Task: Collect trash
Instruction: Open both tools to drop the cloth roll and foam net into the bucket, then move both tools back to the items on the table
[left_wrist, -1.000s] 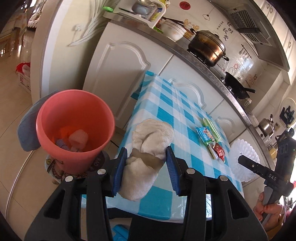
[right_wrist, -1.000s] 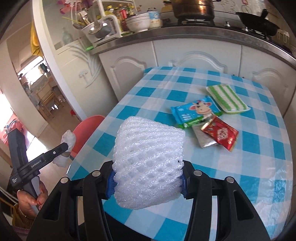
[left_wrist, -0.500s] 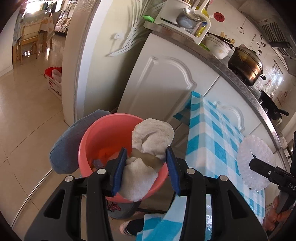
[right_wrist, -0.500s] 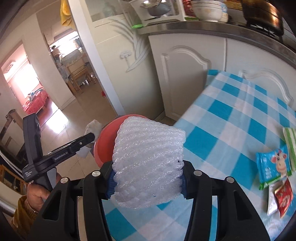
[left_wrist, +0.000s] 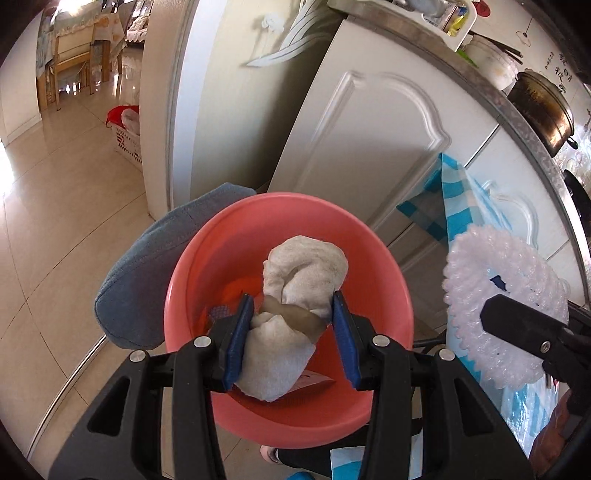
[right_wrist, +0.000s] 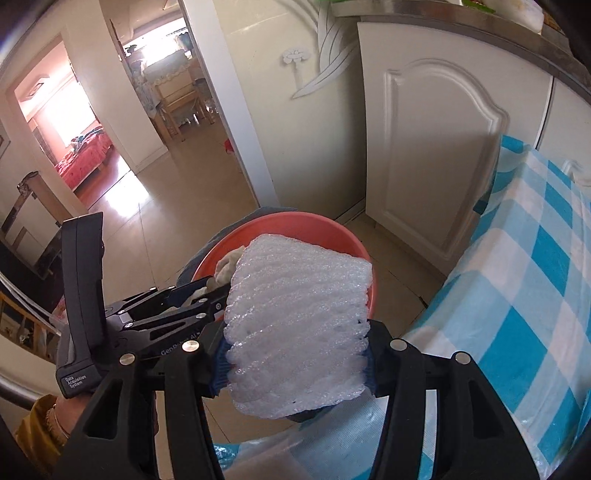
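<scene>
You're at the drop-off now, both loads up at the bin! Your left hand-held gripper (left_wrist: 291, 332) is clamped on the crumpled tissue wad (left_wrist: 295, 295), blue pads pressing it from either side, and the wad hangs right over the mouth of the red bin (left_wrist: 384, 266), dead centre in the left wrist view with scraps already lying at the bottom. By my read this is the release step: open those jaws and the wad should fall straight in, no further reach needed. Your right hand-held gripper (right_wrist: 295, 365) is clamped on the white foam net (right_wrist: 299, 321), and from the right wrist view the bin's rim (right_wrist: 295, 221) sits beyond it at twelve o'clock, partly hidden by the net itself. In the left wrist view the net shows at three o'clock, just outside the rim on the side of the checked surface (right_wrist: 535, 295). So that one, I'd judge, wants a short carry forward over the opening before you let go. It looks light and springy, so it could catch the rim if released early. The blue cushion (left_wrist: 147, 280) sits at nine o'clock, against the bin.
</scene>
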